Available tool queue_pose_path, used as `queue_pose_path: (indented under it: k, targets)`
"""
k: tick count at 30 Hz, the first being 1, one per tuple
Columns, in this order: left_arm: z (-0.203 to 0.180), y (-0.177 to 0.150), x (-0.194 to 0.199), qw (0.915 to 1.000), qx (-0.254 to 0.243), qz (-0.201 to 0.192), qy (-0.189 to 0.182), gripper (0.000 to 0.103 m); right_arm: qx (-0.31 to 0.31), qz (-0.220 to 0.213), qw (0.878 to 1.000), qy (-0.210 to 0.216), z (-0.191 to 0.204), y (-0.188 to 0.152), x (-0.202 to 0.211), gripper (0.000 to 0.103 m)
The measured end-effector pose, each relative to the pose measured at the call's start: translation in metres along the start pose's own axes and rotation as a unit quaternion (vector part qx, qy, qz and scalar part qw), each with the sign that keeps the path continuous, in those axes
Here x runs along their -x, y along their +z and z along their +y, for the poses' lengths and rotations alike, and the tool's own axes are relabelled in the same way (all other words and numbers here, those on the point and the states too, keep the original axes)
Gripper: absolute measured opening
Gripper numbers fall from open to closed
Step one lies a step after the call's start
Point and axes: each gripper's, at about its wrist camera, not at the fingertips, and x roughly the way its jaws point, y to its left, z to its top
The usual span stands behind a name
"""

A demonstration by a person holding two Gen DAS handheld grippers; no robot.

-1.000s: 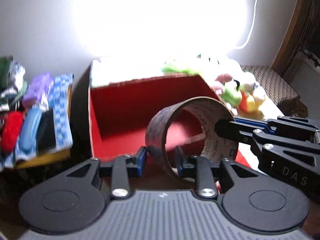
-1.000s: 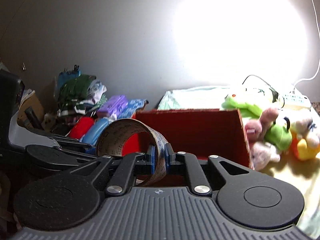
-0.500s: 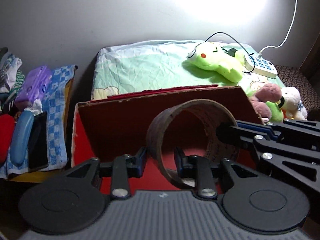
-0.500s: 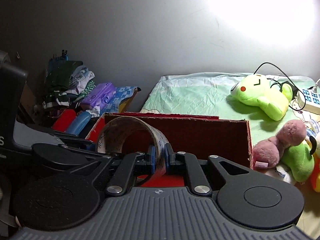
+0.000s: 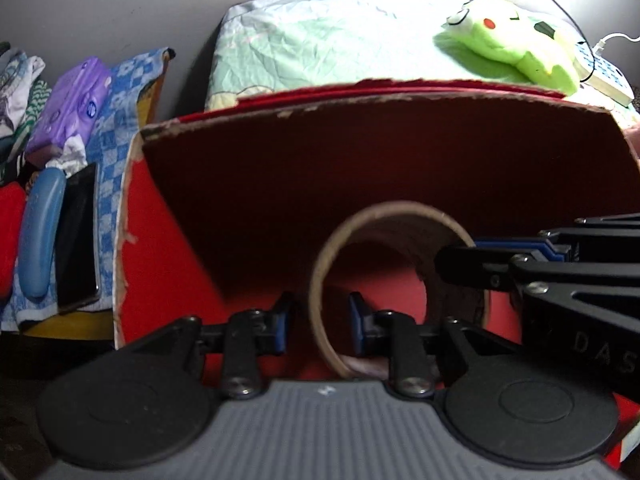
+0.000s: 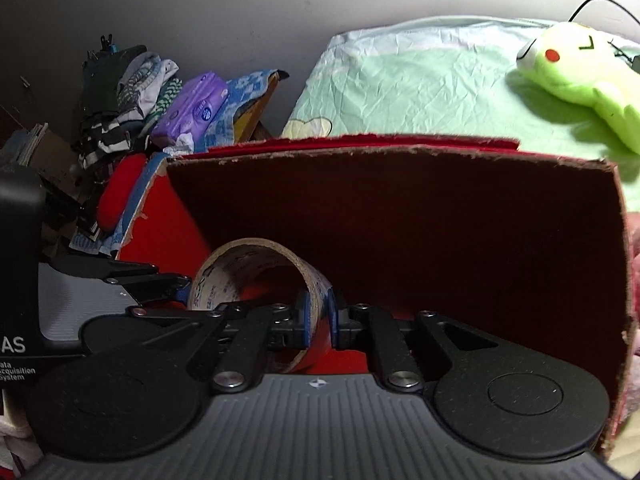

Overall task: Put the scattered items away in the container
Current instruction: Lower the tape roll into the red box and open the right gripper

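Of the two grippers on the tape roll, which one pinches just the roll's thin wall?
The right gripper: its jaws close tightly on the tape roll's wall. The left gripper sits wider, its pads either side of the roll's rim.

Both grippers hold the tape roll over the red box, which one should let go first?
Probably the left gripper: it straddles the tape roll's wall more loosely, while the right gripper pinches it firmly inside the red box.

The red box (image 6: 400, 208) looks like matt cardboard with frayed, torn edges, the tape ring (image 5: 332, 280) raw brown card, the frog toy (image 5: 512, 48) fuzzy plush.
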Motion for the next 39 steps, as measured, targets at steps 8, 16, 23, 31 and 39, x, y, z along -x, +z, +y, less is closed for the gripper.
queue_pose_path:
  k: [8, 16, 23, 31, 39]
  targets:
    - [0.006, -0.003, -0.005, 0.9998, 0.004, 0.014, 0.012, 0.023, -0.036, 0.038, 0.999, 0.005, -0.005, -0.002, -0.019, 0.007]
    - [0.009, -0.005, 0.029, 0.9997, 0.002, -0.026, 0.003, 0.043, -0.083, 0.026, 0.996, 0.002, -0.006, 0.007, -0.014, 0.008]
    - [-0.004, 0.0, 0.041, 0.9964, -0.042, -0.064, 0.036, 0.074, -0.057, 0.001, 0.998, -0.035, -0.002, 0.006, -0.015, 0.013]
    - [-0.009, -0.014, 0.035, 0.9952, -0.083, -0.05, -0.017, 0.058, -0.147, 0.02, 0.987, 0.058, -0.036, 0.006, -0.021, 0.017]
    - [-0.004, -0.042, 0.05, 0.9921, -0.078, -0.034, -0.092, 0.056, -0.061, 0.052, 0.997, 0.0, -0.023, 0.0, -0.003, 0.017]
